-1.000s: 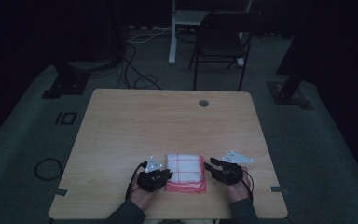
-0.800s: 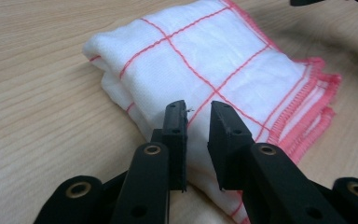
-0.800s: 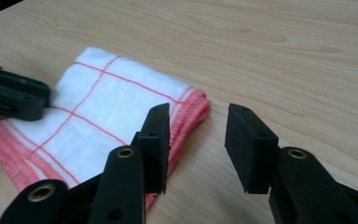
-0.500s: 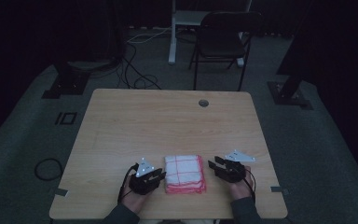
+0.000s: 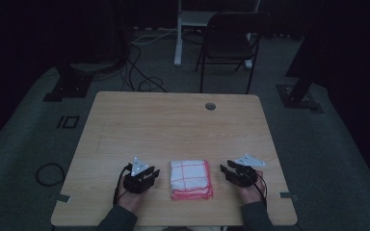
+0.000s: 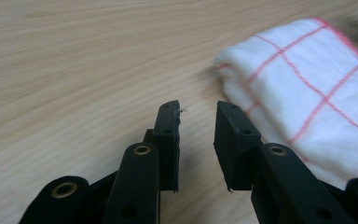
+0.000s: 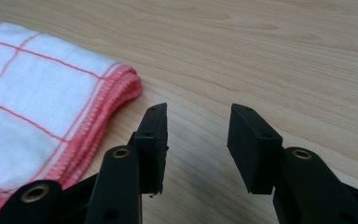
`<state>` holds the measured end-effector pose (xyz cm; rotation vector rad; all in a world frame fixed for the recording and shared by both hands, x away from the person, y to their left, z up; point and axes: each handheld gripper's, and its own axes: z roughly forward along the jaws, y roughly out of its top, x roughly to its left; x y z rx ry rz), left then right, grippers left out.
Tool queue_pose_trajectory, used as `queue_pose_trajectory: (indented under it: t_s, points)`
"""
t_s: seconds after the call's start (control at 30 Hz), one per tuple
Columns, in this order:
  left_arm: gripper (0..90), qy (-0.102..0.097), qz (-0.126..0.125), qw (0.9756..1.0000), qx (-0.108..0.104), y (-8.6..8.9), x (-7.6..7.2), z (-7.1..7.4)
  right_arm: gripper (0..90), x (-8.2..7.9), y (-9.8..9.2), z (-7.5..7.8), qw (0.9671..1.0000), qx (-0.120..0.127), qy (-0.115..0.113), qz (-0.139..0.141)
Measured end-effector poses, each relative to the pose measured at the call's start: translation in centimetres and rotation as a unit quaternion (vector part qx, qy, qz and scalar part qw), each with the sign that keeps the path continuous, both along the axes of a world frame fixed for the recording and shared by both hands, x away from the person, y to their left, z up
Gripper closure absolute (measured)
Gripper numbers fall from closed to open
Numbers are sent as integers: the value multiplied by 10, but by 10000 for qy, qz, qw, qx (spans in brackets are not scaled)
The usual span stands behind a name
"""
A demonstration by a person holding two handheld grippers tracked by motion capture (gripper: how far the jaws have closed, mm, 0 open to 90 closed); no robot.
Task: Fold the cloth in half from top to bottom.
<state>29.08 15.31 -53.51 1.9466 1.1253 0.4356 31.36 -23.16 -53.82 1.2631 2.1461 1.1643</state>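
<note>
A folded white cloth with red grid lines and a red hem (image 5: pixel 190 178) lies flat near the table's front edge. My left gripper (image 5: pixel 149 174) rests on the table just left of it, jaws open with a narrow gap and nothing between them (image 6: pixel 196 123); the cloth (image 6: pixel 317 93) sits to the right of its jaws. My right gripper (image 5: pixel 228 171) sits just right of the cloth, jaws open and empty (image 7: pixel 196 135), with the cloth's hemmed corner (image 7: pixel 51 102) to the left of them. Neither gripper touches the cloth.
The light wooden table (image 5: pixel 173 125) has a round cable hole (image 5: pixel 210 106) near its far edge. A black chair (image 5: pixel 231 43) stands beyond the table, and cables (image 5: pixel 139 72) lie on the floor at the back left.
Both grippers have drawn back from the cloth's sides, the left one shifting left and toward the front edge. The cloth stays in place.
</note>
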Motion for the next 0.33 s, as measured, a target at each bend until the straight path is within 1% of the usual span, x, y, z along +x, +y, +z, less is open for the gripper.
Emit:
queue_pose_trajectory:
  t_s: [0.13, 0.33]
  points:
    - [708, 7, 173, 9998, -14, 8, 5, 0, 577, 2, 0, -1, 10000, -65, 11, -8]
    - [704, 10, 406, 9992, -43, 22, 11, 1, 577, 4, -2, -3, 10000, -84, 24, -49]
